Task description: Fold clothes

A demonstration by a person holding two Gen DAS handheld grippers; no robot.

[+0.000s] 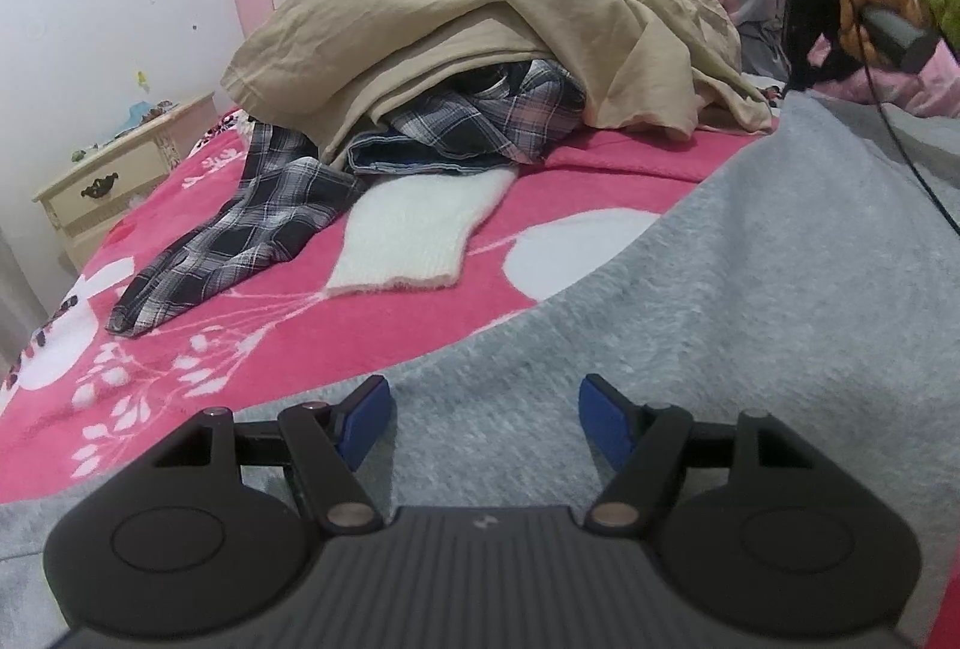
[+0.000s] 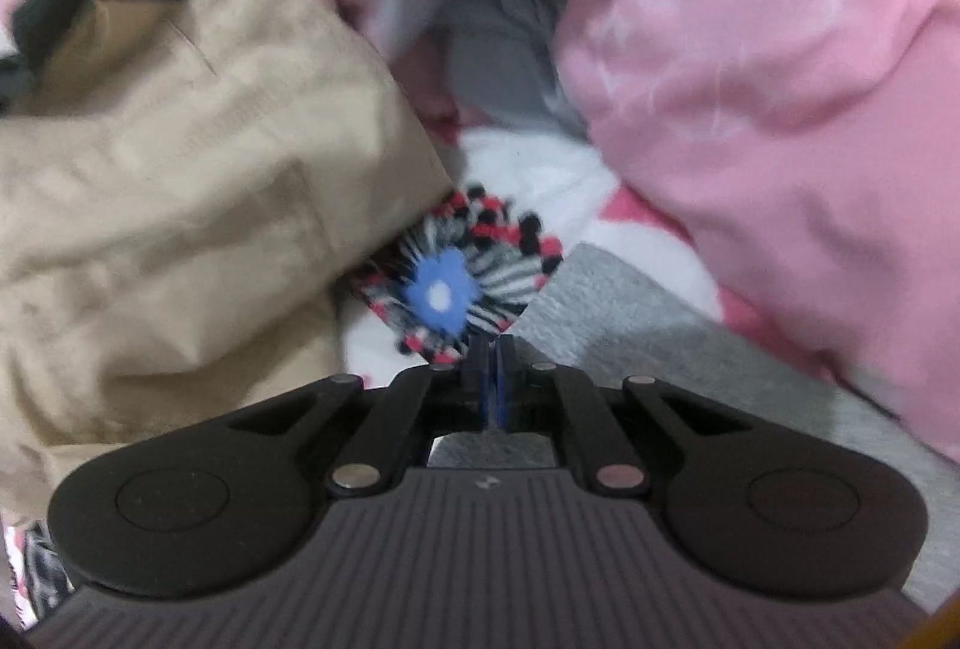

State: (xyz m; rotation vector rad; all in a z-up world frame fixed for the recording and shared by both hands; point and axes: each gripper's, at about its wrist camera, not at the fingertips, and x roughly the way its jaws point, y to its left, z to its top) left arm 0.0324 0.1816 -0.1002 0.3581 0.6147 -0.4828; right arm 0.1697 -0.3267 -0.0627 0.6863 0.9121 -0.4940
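A grey garment (image 1: 720, 319) lies spread over the pink flowered blanket (image 1: 288, 343). My left gripper (image 1: 485, 409) hovers over its near part, open, with nothing between the blue pads. At the garment's far corner a hand (image 1: 864, 7) holds my right gripper (image 1: 795, 79). In the right wrist view that gripper (image 2: 492, 349) is shut, its tips pinching the edge of the grey garment (image 2: 630, 325) beside a blue-centred flower print. The picture is blurred there.
A pile of clothes sits at the head of the bed: a beige garment (image 1: 450, 19) on top, plaid shirts (image 1: 258, 229) and a white knit piece (image 1: 414, 235) below. A pink duvet (image 2: 780, 109) bulges on the right. A cream nightstand (image 1: 114, 181) stands left of the bed.
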